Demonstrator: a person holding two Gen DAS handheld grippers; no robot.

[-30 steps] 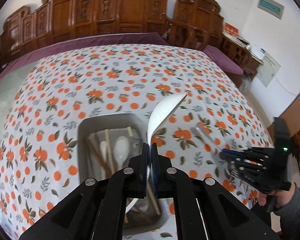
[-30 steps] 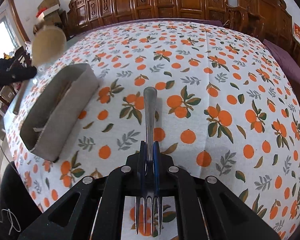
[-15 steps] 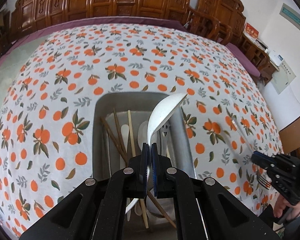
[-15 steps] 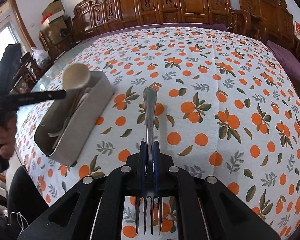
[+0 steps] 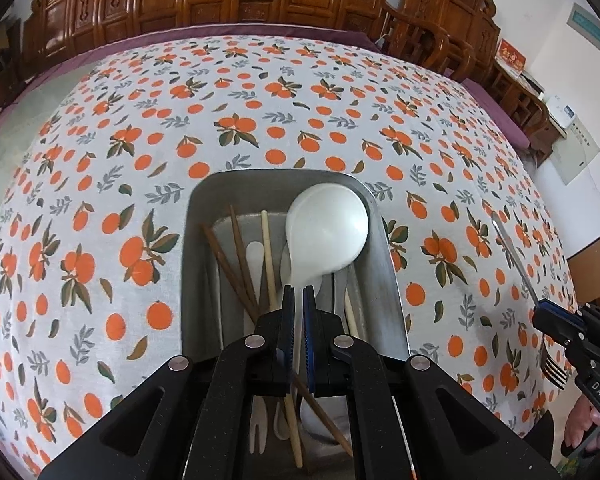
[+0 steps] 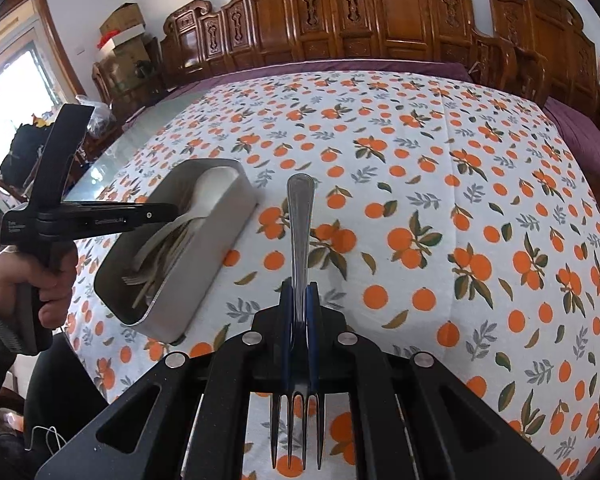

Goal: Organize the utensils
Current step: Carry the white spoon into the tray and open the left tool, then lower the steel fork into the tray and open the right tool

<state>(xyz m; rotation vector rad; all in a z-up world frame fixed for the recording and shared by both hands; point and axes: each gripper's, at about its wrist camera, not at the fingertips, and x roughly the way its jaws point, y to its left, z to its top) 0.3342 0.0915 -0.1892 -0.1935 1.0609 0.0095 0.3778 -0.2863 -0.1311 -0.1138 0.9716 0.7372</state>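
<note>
My left gripper (image 5: 297, 294) is shut on the handle of a white spoon (image 5: 326, 234), whose bowl hangs over the far right end of the grey metal tray (image 5: 384, 264). The tray holds brown and pale chopsticks (image 5: 236, 268), white spoons and a small white fork. My right gripper (image 6: 300, 292) is shut on a metal fork (image 6: 300, 216), handle pointing forward, tines toward the camera, held above the tablecloth right of the tray (image 6: 212, 248). The left gripper (image 6: 168, 212) and spoon (image 6: 208, 196) also show in the right wrist view; the right gripper (image 5: 540, 312) shows in the left wrist view.
An orange-patterned tablecloth (image 5: 260, 120) covers the table. Carved wooden chairs (image 6: 380, 20) line its far side. A purple cloth edge (image 5: 220, 36) runs along the back. The person's hand (image 6: 40, 276) holds the left gripper at the table's near left edge.
My left gripper has lowered and moved forward over the tray, and the spoon's bowl has turned face-on. The right gripper has lifted the fork slightly and stayed right of the tray.
</note>
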